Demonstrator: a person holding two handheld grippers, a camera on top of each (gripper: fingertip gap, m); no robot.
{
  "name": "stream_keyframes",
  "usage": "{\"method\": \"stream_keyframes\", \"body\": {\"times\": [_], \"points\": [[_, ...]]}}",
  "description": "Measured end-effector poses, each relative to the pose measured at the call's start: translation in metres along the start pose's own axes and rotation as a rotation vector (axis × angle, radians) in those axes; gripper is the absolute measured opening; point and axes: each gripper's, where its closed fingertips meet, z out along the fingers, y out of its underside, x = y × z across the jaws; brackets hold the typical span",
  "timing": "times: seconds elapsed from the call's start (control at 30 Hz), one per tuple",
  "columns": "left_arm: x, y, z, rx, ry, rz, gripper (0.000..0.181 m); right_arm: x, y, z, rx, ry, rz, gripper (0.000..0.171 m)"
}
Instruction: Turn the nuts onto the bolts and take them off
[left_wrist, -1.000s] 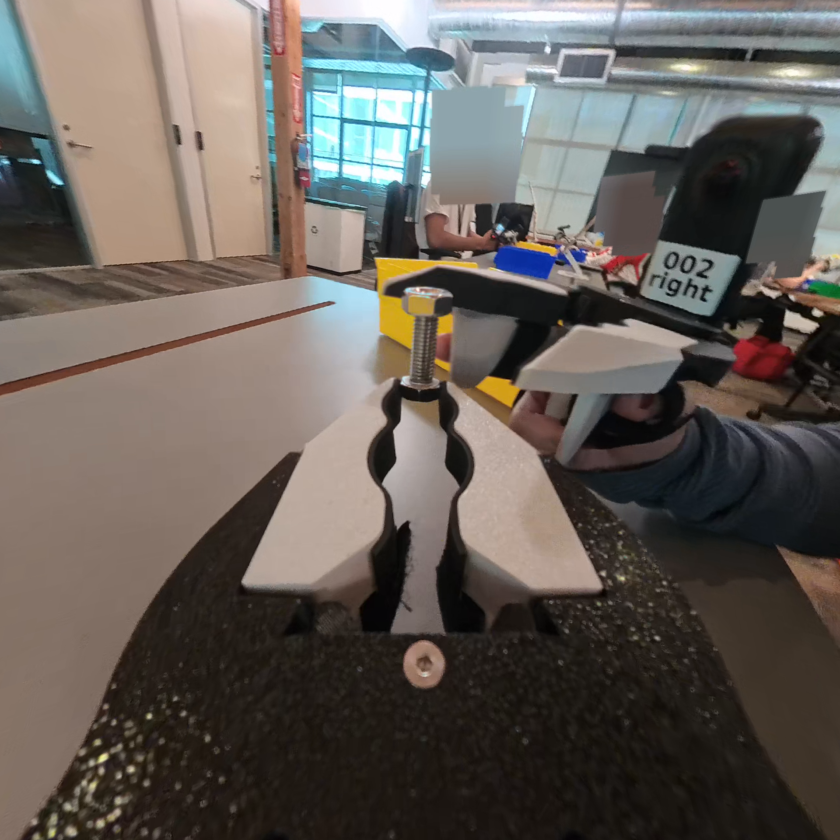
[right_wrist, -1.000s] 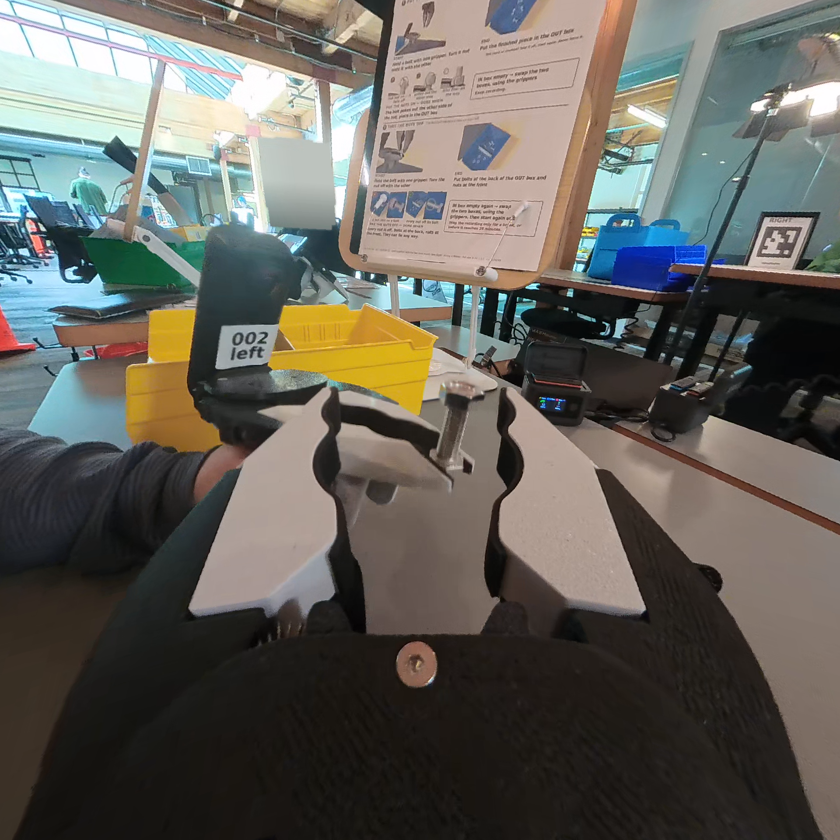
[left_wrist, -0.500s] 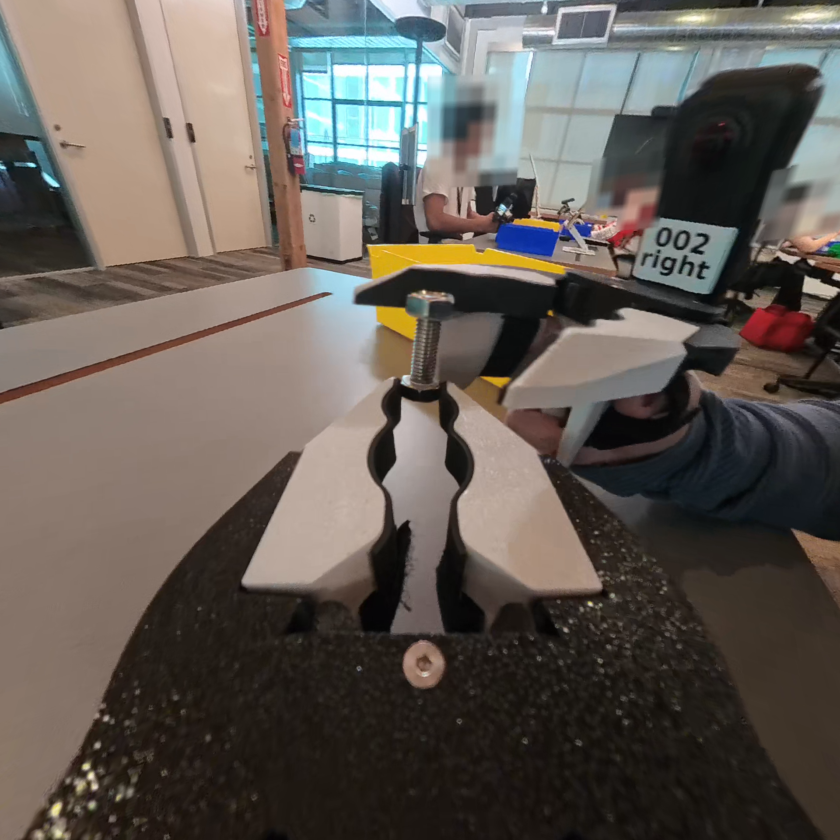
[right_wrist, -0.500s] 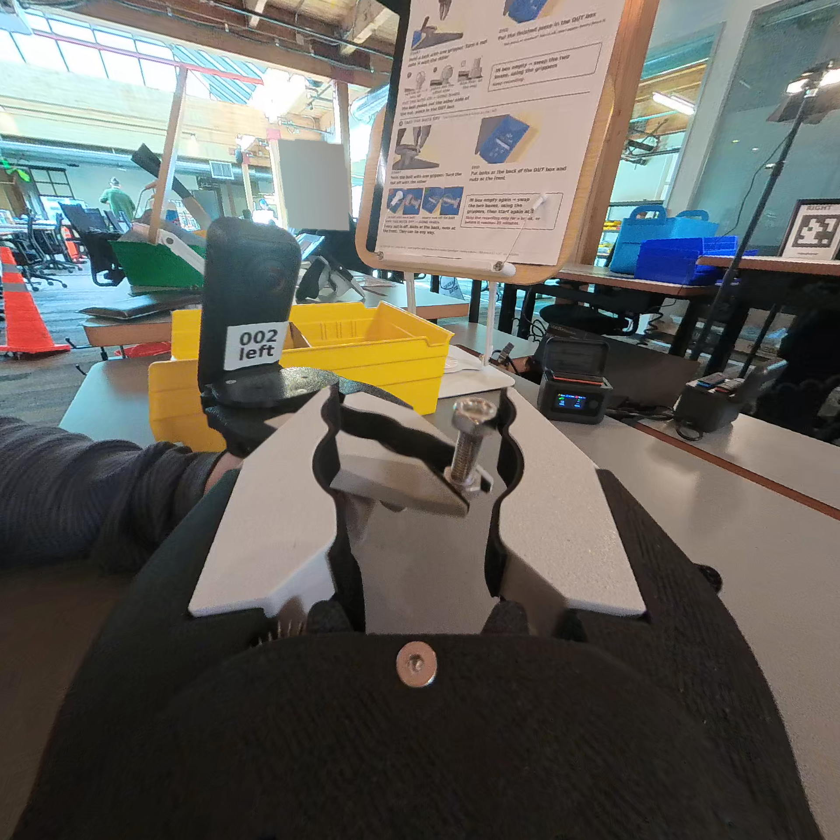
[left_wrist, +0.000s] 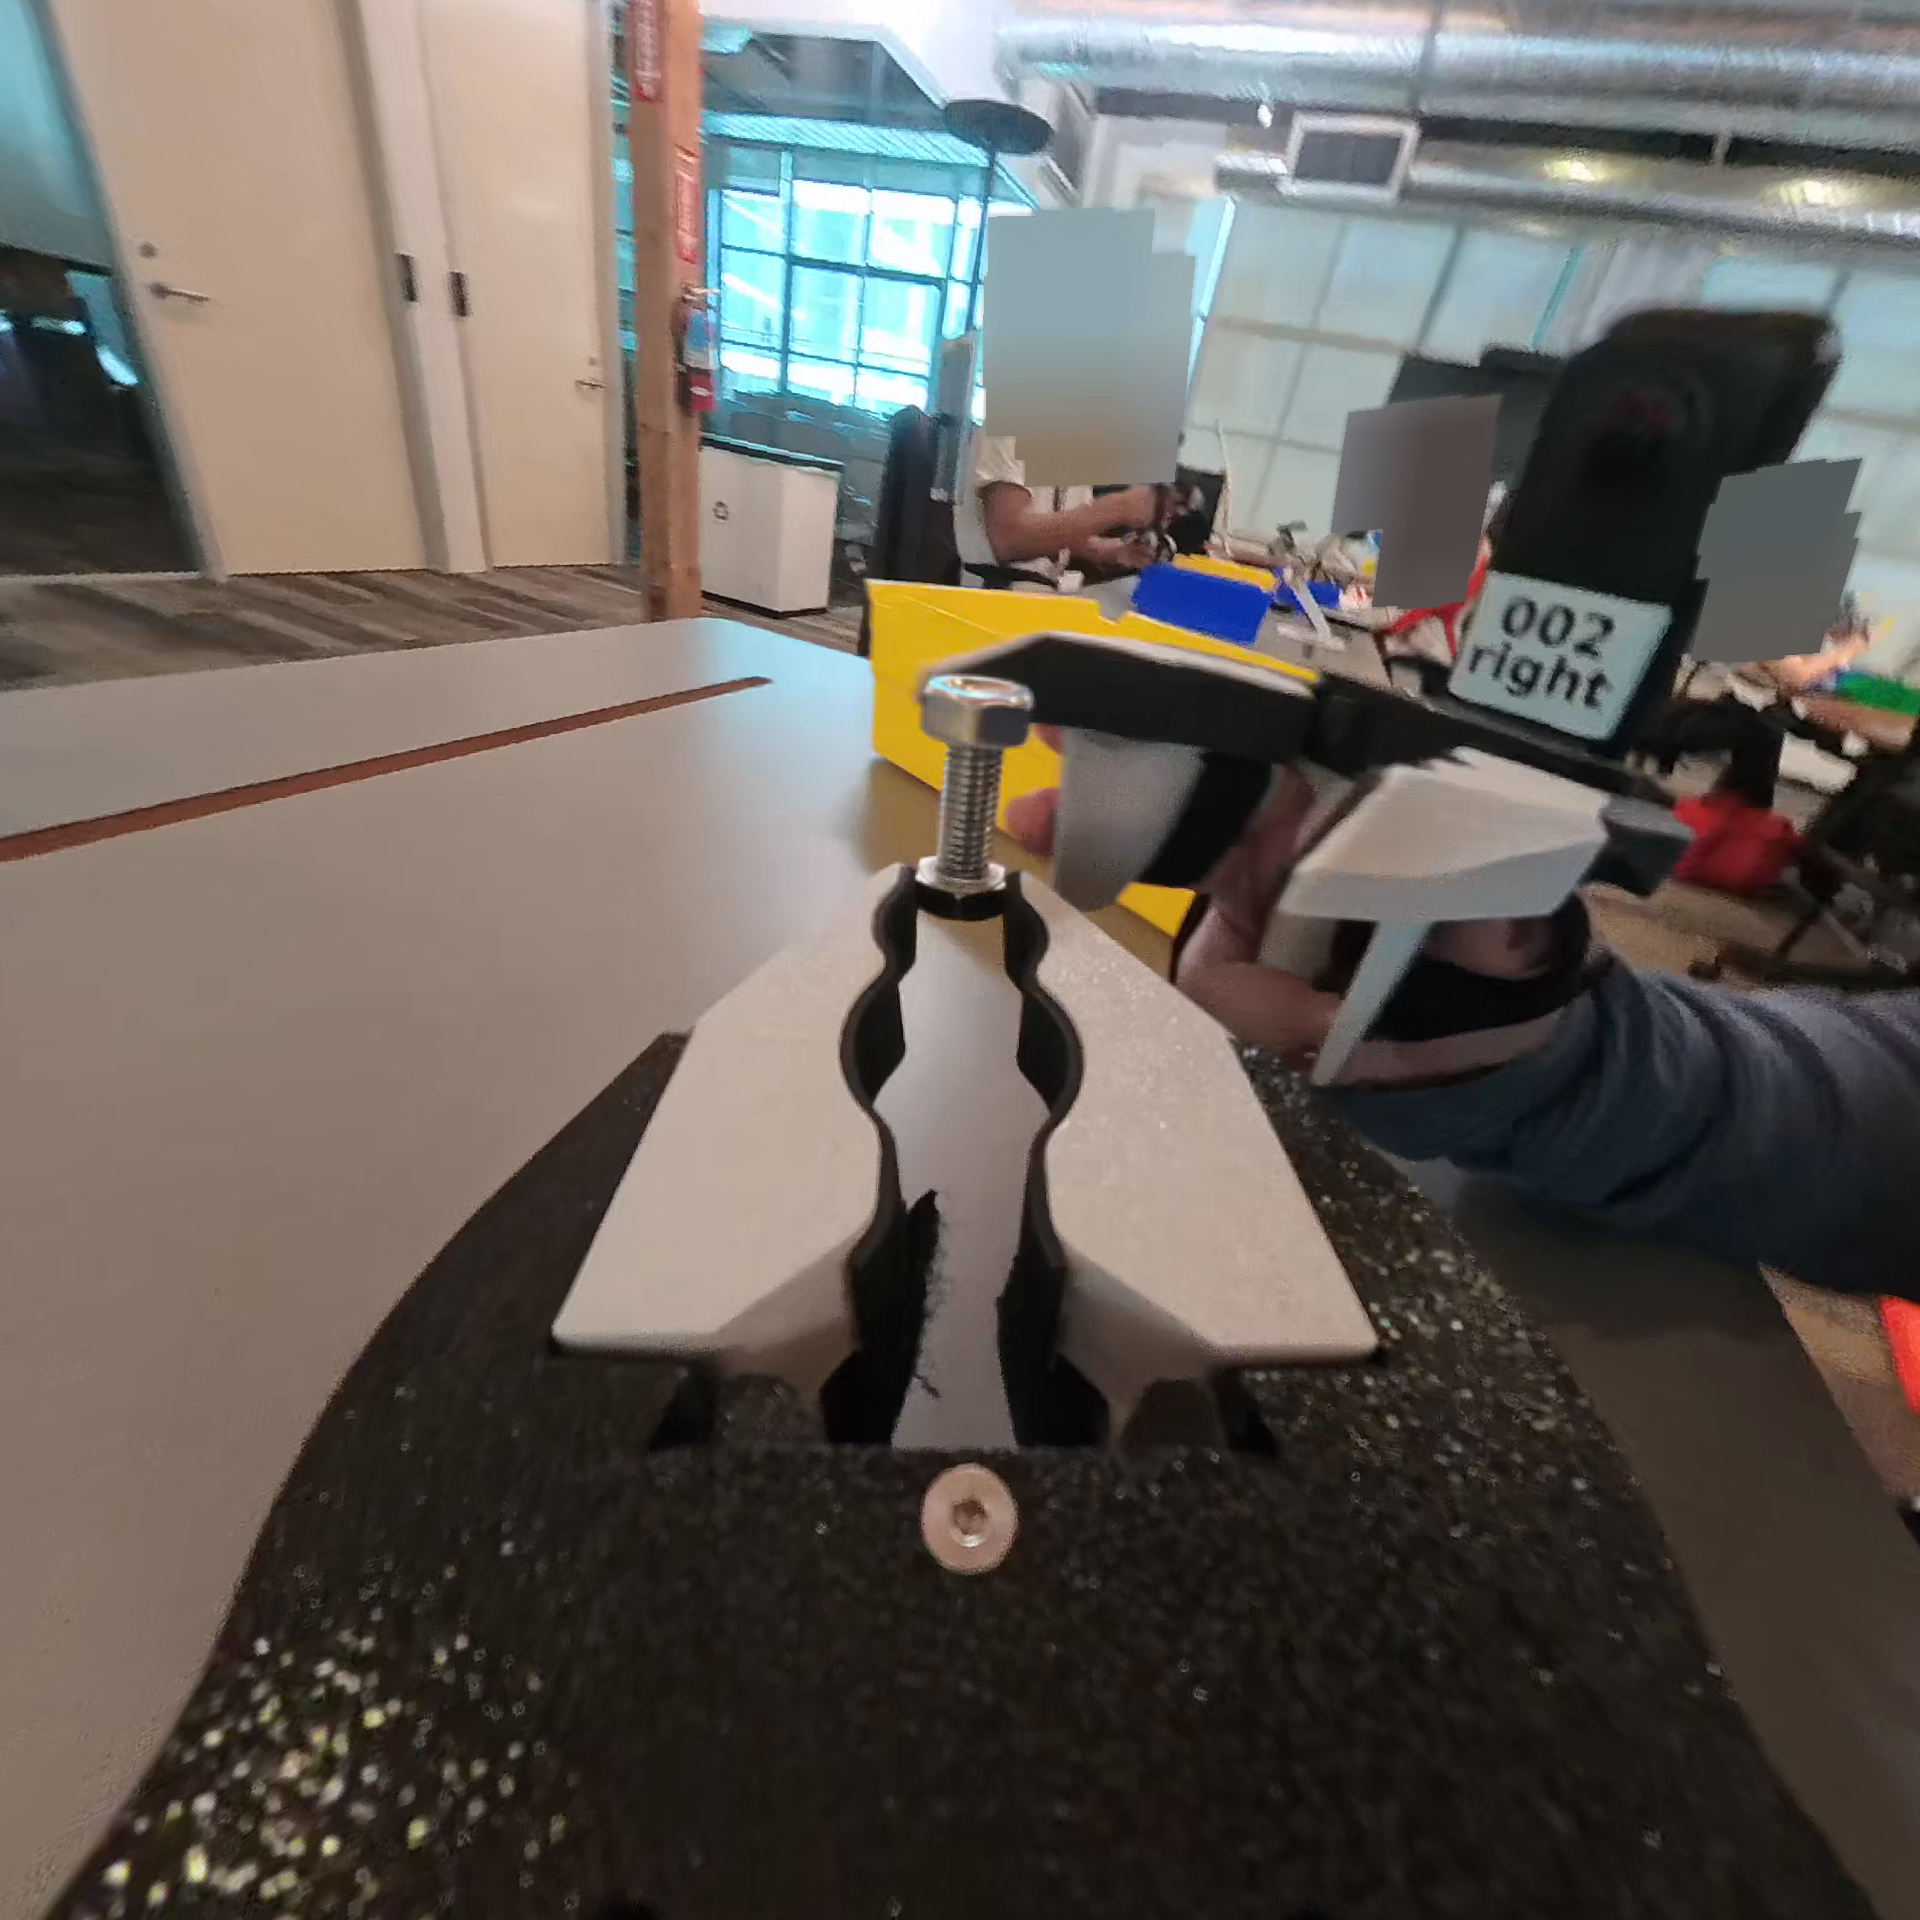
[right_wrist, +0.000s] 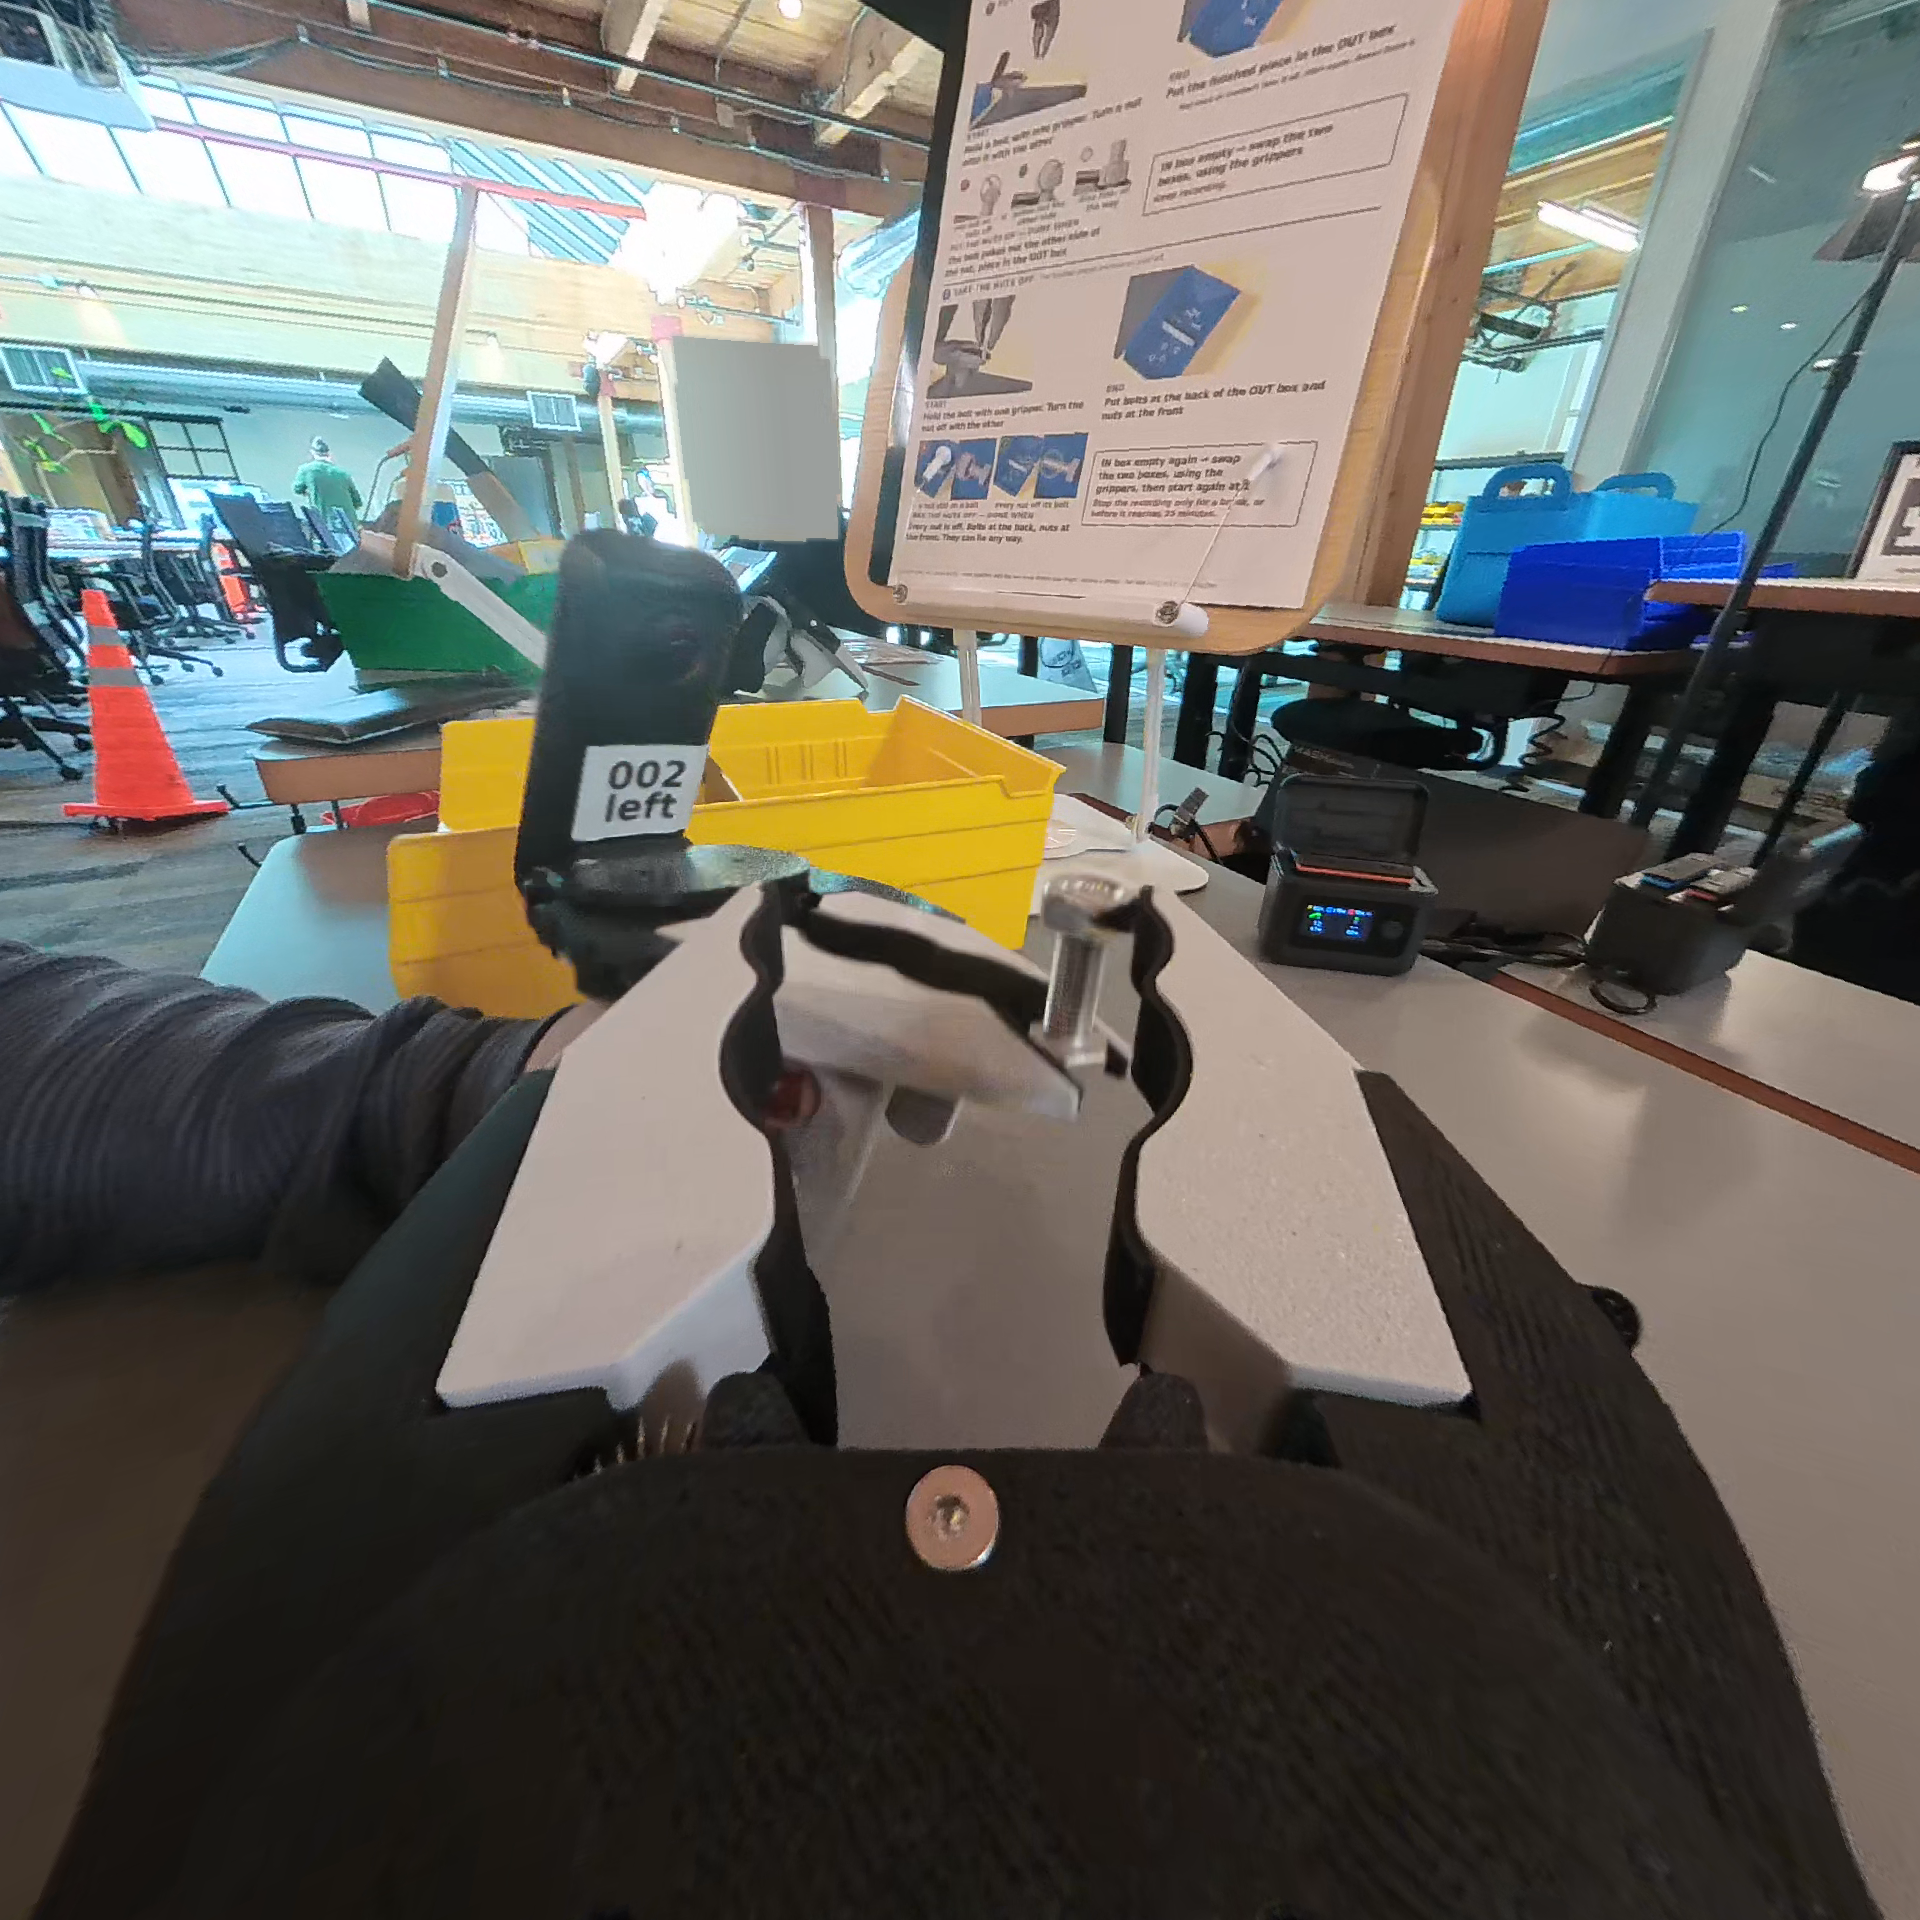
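A silver bolt (left_wrist: 968, 790) stands upright, hex head up, with a nut (left_wrist: 961, 881) at its lower end. My left gripper (left_wrist: 961, 906) is shut on that nut at its fingertips, above the grey table (left_wrist: 312, 1018). My right gripper (right_wrist: 956, 914) is open and level with the bolt head (right_wrist: 1086, 899), which sits inside the gap close to the right finger (right_wrist: 1226, 1091). In the left wrist view the right gripper (left_wrist: 1143, 717) reaches in from the right, its black pad beside the bolt head. The left gripper's fingers (right_wrist: 935, 1039) show between the right gripper's open jaws.
Yellow bins (right_wrist: 862, 821) stand on the table behind the bolt; one shows in the left wrist view (left_wrist: 935, 623). An instruction board on a stand (right_wrist: 1143, 312) and a small black device with a screen (right_wrist: 1345, 904) are at the back right. People sit at desks beyond. Spacing between my two grippers at the tips: around 4 cm.
In the right wrist view the bolt has shifted from the middle of the open jaws to close by the right finger. The left gripper stays shut, the right stays open.
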Motion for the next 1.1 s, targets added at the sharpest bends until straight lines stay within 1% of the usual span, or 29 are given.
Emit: {"method": "stream_keyframes", "body": {"times": [0.07,0.1,0.2,0.27,0.37,0.47,0.53,0.7,0.77,0.8,0.87,0.9,0.97,1.03,1.1], "points": [[-0.007,-0.002,-0.004,0.019,-0.004,-0.042,0.014,0.002,0.002,-0.001,0.001,-0.007,0.022,0.064],[-0.004,-0.002,-0.003,0.012,0.009,-0.032,0.014,0.004,0.004,0.0,-0.002,-0.001,0.034,0.064],[0.017,0.007,0.005,-0.043,0.081,0.045,0.014,0.005,0.003,0.0,0.007,0.009,0.031,0.067],[0.024,0.012,0.009,-0.072,0.093,0.08,0.014,0.001,0.003,0.001,0.008,-0.002,0.017,0.068],[0.013,0.007,0.005,-0.044,0.031,0.095,0.014,-0.002,0.004,0.002,-0.006,-0.014,0.007,0.068],[-0.007,-0.005,-0.005,0.018,-0.05,0.028,0.014,0.001,0.001,-0.001,0.011,-0.01,0.007,0.059],[-0.013,-0.007,-0.008,0.03,-0.051,0.0,0.014,0.004,0.001,-0.002,0.014,0.002,0.008,0.058],[0.019,0.004,0.004,-0.038,0.065,0.106,0.014,0.002,0.001,-0.001,0.013,0.003,-0.004,0.062],[0.024,0.008,0.007,-0.058,0.076,0.133,0.014,-0.001,0.003,0.0,0.005,-0.016,-0.002,0.061],[0.023,0.008,0.007,-0.059,0.067,0.131,0.014,-0.004,0.003,0.0,0.001,-0.028,-0.004,0.06],[0.015,0.005,0.004,-0.047,0.036,0.121,0.014,-0.003,0.003,0.001,-0.004,-0.018,-0.014,0.064],[0.006,0.003,0.002,-0.034,-0.01,0.104,0.014,-0.002,0.003,0.0,-0.005,-0.014,-0.014,0.063],[-0.009,-0.003,-0.005,-0.007,-0.059,0.033,0.014,0.001,0.001,-0.002,0.01,-0.012,0.003,0.058],[-0.016,-0.006,-0.009,0.011,-0.06,-0.011,0.014,0.005,-0.002,-0.003,0.03,0.005,0.023,0.057],[-0.007,-0.004,-0.006,-0.008,-0.029,0.02,0.014,0.006,-0.001,-0.003,0.028,0.014,0.023,0.059]]}}
